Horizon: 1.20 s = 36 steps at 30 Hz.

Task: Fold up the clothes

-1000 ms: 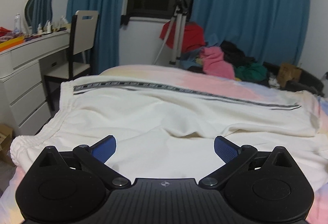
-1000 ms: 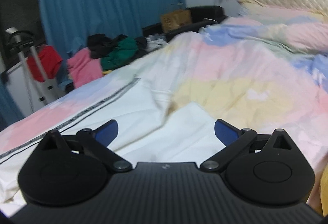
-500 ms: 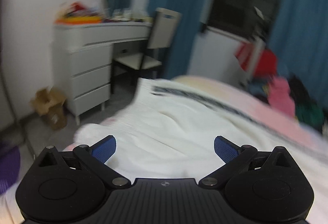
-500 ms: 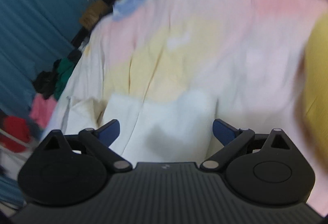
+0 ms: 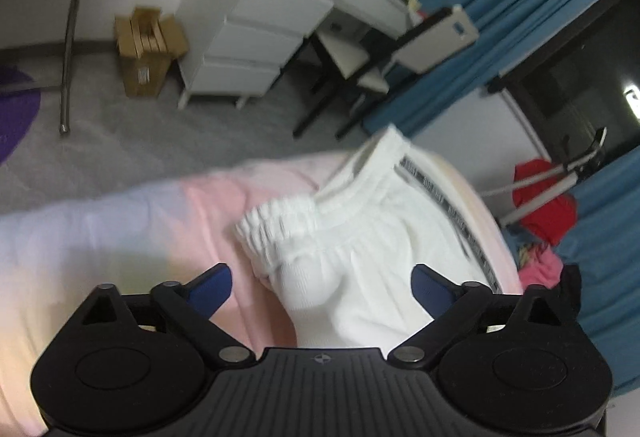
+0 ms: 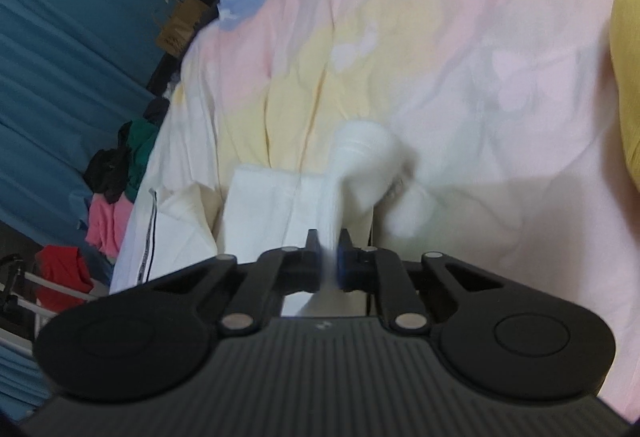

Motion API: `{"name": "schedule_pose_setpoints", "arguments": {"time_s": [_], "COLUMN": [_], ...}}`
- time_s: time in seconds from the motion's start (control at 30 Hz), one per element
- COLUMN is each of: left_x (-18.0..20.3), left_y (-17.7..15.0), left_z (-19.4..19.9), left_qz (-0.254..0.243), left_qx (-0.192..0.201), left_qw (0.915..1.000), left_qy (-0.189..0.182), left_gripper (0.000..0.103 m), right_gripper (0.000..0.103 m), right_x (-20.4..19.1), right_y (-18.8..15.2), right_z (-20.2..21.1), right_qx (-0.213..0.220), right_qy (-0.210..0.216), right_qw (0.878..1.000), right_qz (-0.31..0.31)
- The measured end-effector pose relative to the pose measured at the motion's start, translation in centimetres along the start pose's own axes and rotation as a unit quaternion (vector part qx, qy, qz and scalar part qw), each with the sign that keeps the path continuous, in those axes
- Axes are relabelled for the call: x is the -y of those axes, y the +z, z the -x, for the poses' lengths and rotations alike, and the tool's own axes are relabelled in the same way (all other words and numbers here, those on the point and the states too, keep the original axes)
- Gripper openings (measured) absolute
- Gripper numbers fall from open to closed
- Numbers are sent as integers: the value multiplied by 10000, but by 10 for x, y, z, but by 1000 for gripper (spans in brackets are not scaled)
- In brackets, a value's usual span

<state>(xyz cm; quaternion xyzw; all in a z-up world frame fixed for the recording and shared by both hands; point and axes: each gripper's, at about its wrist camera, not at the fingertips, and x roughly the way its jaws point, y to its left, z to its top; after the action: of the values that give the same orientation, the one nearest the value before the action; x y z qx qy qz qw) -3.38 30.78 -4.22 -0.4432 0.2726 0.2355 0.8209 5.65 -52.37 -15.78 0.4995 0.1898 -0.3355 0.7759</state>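
White trousers [image 5: 372,249] with a black patterned side stripe lie on the pastel bed cover [image 5: 120,237]. In the left wrist view their gathered elastic waistband [image 5: 280,221] lies just ahead of my left gripper [image 5: 322,287], which is open and empty with white cloth between its blue pads. In the right wrist view my right gripper [image 6: 329,257] is shut on a pinched fold of the trousers' leg end [image 6: 336,197], which rises from the flat white cloth [image 6: 264,213].
A white drawer desk [image 5: 256,49], a chair [image 5: 384,53] and a cardboard box [image 5: 148,49] stand on the grey floor left of the bed. Blue curtains [image 6: 60,77], a clothes pile [image 6: 116,177] and a tripod [image 5: 552,181] lie beyond the bed.
My left gripper has swung left and tilted toward the waistband end, staying open. My right gripper has dropped toward the leg end and shut on a fold of it.
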Motion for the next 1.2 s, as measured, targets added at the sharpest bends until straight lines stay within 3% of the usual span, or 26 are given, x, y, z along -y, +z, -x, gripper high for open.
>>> {"name": "schedule_pose_setpoints", "arguments": {"time_s": [0.1,0.2,0.3,0.4,0.47,0.53,0.67,0.9,1.03,1.2], "left_x": [-5,-4,-10,-16,-20,-24,-31,-6,51,124], "left_y": [-6,-20,-28,-33,-33,-33,-29,-5,13,35], "left_z": [-15,-28,-40,-45,-41,-38,-23,32,19,-46], "left_qz": [228,141,309,519,666,813,991,496,-42,-376], "left_qx": [-436,-763,-991,-977,-878,-779,-462,256,473,479], "left_qw": [9986,9967,9940,9935,9935,9932,9924,9908,9911,9919], "left_qy": [-192,-243,-341,-276,-279,-281,-568,-1230,-1241,-1114], "left_gripper": [87,76,58,50,39,14,12,10,11,11], "right_gripper": [8,7,7,7,7,7,6,6,6,6], "right_x": [-7,-10,-14,-11,-8,-5,-4,-30,-67,-139], "right_y": [2,4,4,5,5,5,8,17,33,42], "right_z": [9,16,12,4,8,12,31,67,63,21], "right_qx": [330,613,666,592,629,672,846,1183,1130,1088], "right_qy": [220,547,429,232,237,251,479,950,1091,1030], "right_qw": [9992,9965,9969,9980,9977,9974,9953,9877,9861,9838], "right_qz": [-3,-132,33,64,12,-45,-34,370,544,982]}}
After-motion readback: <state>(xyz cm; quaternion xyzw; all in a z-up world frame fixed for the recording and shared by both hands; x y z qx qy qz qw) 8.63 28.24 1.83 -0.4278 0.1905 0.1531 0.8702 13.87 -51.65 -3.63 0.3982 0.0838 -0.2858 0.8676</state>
